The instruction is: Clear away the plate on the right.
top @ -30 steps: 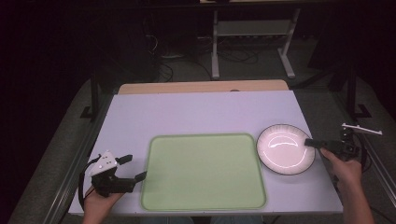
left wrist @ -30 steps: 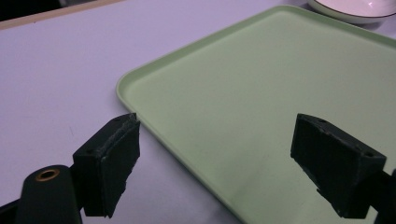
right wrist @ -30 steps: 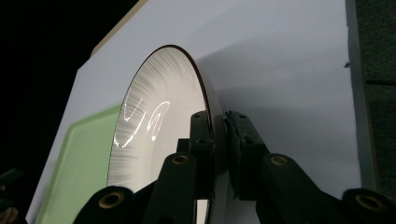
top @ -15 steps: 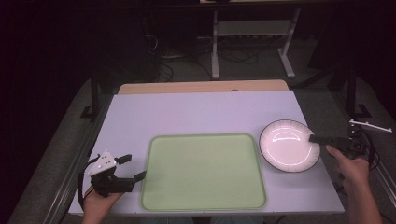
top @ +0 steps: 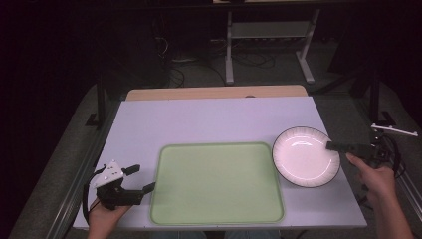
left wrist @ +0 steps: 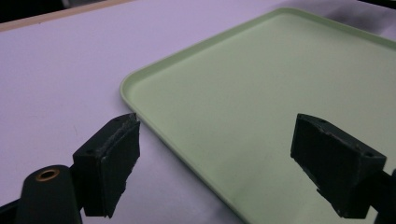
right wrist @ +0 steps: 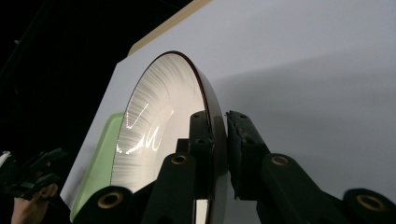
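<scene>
Between the right gripper (right wrist: 219, 154) fingers, the plate (right wrist: 154, 135) rim.

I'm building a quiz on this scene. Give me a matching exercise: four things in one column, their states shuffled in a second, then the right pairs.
1. left gripper
2. right gripper
3. tray
4. plate

A. pale green, nothing on it
B. white with a dark rim, beside the tray
C. shut on the plate's rim
D. jaws open at the tray's edge

Pairs: 1-D, 2-C, 3-A, 4-B
</scene>
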Demonstrator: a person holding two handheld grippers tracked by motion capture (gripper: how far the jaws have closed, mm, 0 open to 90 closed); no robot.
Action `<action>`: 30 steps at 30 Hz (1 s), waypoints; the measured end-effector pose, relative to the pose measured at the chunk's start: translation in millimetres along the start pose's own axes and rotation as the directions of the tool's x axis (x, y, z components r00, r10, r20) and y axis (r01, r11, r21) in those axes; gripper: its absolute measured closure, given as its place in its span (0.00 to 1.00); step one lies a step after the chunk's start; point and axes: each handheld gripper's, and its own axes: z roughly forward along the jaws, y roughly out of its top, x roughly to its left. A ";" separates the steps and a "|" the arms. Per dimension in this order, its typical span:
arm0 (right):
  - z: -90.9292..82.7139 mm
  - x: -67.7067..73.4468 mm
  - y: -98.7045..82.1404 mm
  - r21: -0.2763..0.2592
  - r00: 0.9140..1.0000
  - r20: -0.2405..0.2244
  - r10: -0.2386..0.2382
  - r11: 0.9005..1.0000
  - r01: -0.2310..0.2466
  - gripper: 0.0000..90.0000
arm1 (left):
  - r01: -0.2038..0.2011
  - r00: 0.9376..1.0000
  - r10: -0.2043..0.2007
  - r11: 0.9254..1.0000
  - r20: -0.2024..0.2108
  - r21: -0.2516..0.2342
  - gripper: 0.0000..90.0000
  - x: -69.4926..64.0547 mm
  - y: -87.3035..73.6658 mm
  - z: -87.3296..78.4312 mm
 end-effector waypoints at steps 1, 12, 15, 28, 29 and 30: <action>0.4 1.7 0.0 0.000 1.000 -0.004 -0.006 1.000 0.006 0.89 | 0.000 1.000 0.000 1.000 0.000 0.000 0.17 0.0 0.0 0.0; 10.0 34.1 3.4 0.033 0.995 -0.054 -0.082 0.996 0.084 0.89 | 0.001 1.000 -0.001 1.000 -0.003 -0.004 0.17 -0.2 0.3 -0.8; 13.5 41.4 3.7 0.034 0.994 -0.065 -0.089 0.995 0.091 0.89 | 0.001 1.000 -0.001 1.000 -0.003 -0.004 0.17 0.1 0.2 -1.0; 34.1 72.1 4.0 0.034 0.984 -0.123 -0.128 0.991 0.133 0.89 | 0.000 1.000 0.000 1.000 -0.004 -0.005 0.17 -0.5 0.3 -1.3; 39.8 76.1 4.0 0.045 0.983 -0.128 -0.133 0.989 0.140 0.89 | 0.001 1.000 -0.001 1.000 -0.003 -0.005 0.17 -0.2 0.2 -1.5; 41.5 77.7 4.0 0.048 0.983 -0.129 -0.133 0.989 0.140 0.89 | 0.001 1.000 -0.001 1.000 -0.004 -0.005 0.17 0.0 0.2 -1.5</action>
